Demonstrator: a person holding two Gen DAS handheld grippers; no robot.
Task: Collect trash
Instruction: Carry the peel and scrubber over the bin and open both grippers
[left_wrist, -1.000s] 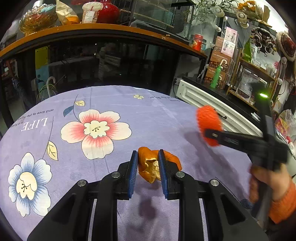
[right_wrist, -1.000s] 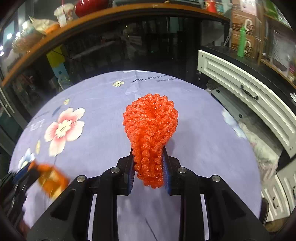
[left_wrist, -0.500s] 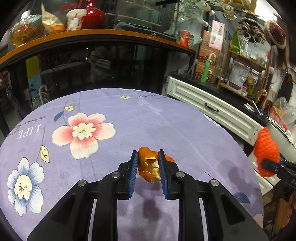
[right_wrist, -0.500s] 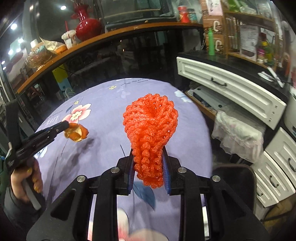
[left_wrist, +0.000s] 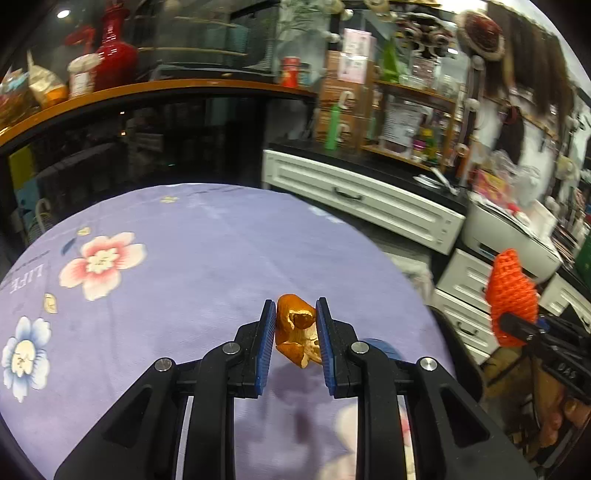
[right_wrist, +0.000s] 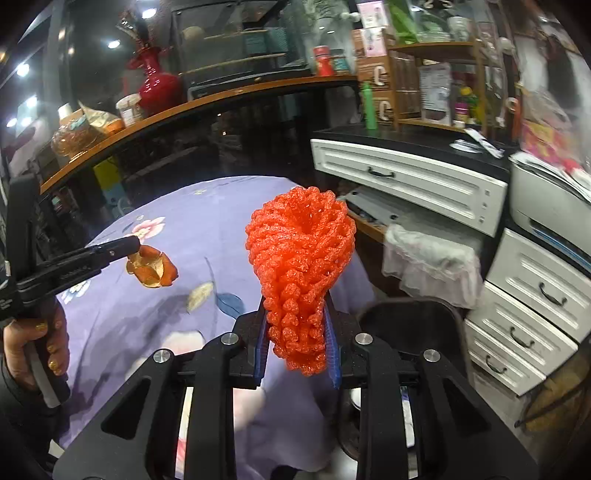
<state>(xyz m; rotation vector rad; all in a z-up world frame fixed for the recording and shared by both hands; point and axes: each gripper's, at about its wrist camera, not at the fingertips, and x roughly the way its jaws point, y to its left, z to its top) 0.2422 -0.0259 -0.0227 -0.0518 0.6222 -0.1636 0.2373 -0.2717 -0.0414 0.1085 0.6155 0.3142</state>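
Now left claw (left_wrist: 295, 325) pinches orange peel (left_wrist: 297, 332) over bench (left_wrist: 221, 258); right claw (right_wrist: 297, 332) clamps orange foam net (right_wrist: 301, 266) nr black bin (right_wrist: 413, 325).

Black bin (right_wrist: 413, 325): my right claw's fingers cover its near rim and inside. Foam net (right_wrist: 299, 273): lower end pinched out of sight between my pads. Shelf clutter at far right (left_wrist: 495, 177): motion-blurred, items unreadable.
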